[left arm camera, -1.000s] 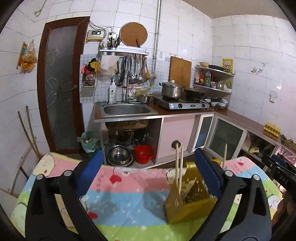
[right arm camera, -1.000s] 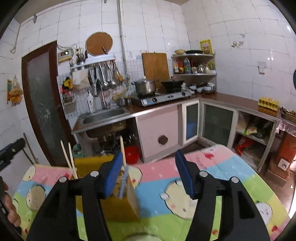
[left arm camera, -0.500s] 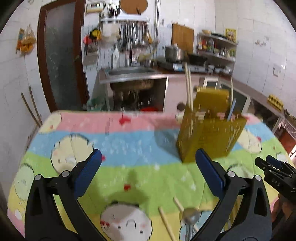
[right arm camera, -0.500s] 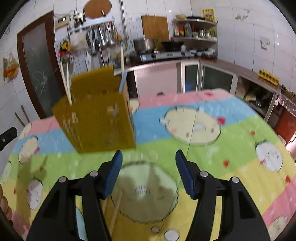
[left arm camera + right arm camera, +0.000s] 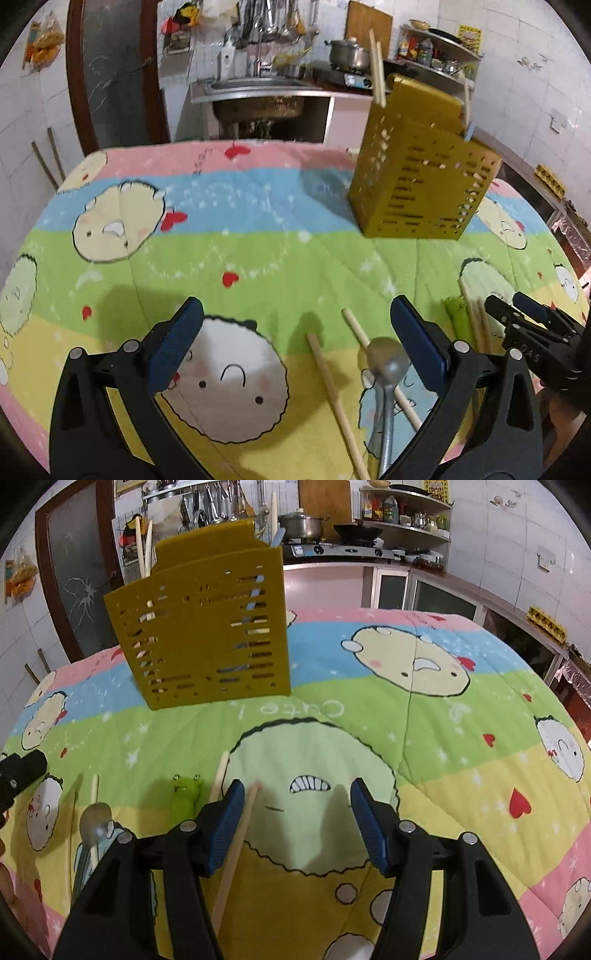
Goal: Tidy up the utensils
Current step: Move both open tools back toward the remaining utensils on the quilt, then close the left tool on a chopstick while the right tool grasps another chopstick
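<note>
A perforated yellow utensil holder [image 5: 421, 173] [image 5: 207, 627] stands on the cartoon-print cloth with chopsticks and a blue-handled piece sticking out of it. Loose on the cloth nearer me lie wooden chopsticks [image 5: 332, 391] [image 5: 236, 842], a metal spoon [image 5: 388, 363] [image 5: 96, 823] and a green frog-topped utensil [image 5: 186, 794]. My left gripper [image 5: 295, 325] hangs open above the cloth, with the spoon and two chopsticks just inside its right finger. My right gripper [image 5: 297, 808] is open and holds nothing; one chopstick runs under its left finger.
The table's cloth [image 5: 461, 738] stretches free to the right of the right gripper. Behind the table are a sink counter [image 5: 258, 88], a stove with a pot [image 5: 303, 526], shelves and a brown door [image 5: 114, 74]. The other gripper shows at each view's edge.
Both grippers have come down and tipped toward the table. The kitchen has slid up out of view, and the loose chopsticks, spoon and green utensil have come into view. Both stay open.
</note>
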`<state>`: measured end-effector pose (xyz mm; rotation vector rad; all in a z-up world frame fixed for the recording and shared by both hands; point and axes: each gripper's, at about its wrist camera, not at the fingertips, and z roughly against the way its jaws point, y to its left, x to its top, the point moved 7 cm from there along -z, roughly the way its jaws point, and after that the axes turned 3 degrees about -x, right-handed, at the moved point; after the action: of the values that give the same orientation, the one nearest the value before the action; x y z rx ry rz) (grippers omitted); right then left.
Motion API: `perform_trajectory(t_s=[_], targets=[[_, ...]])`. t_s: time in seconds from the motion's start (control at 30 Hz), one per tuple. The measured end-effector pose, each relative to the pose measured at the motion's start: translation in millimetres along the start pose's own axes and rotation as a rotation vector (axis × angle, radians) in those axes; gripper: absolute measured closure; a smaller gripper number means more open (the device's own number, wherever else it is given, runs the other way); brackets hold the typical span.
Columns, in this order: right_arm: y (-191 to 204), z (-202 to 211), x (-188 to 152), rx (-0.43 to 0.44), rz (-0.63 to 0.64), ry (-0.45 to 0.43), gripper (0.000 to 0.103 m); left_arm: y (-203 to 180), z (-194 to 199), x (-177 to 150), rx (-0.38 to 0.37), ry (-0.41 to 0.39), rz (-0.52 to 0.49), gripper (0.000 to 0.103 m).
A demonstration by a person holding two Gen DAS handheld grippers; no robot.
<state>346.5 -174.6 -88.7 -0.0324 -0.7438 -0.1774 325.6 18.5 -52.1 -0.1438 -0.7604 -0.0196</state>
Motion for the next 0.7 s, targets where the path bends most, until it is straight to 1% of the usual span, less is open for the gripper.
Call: perform_trajectory(t_s=[0.17,0.37,0.43,0.5,0.53,0.6,0.7], targets=[[4,-1,-5,-0.011,0.011,0.014,0.044,3,-13,-14,0.005,0.06,0.01,0.005],[6,-6,-8,-0.017,0.018,0.03,0.044,-3,-24,-25,0.029,0.099,-0.012,0.007],[8,-6,-8,-0.022,0.025,0.033,0.044,-5,-27,-27,0.031,0.106,-0.02,0.013],[9,-6,-9,-0.024,0.025,0.041,0.045,-6,-28,-30,0.031,0.116,-0.023,0.022],[9,-6,-9,-0.024,0.023,0.046,0.045,-7,-29,-31,0.024,0.126,-0.021,0.024],[11,-6,-9,-0.024,0.02,0.056,0.05,-8,-30,-33,0.019,0.139,-0.016,0.032],[15,-5,-10,-0.035,0.029,0.068,0.055,-10,-32,-37,0.027,0.156,-0.022,0.038]])
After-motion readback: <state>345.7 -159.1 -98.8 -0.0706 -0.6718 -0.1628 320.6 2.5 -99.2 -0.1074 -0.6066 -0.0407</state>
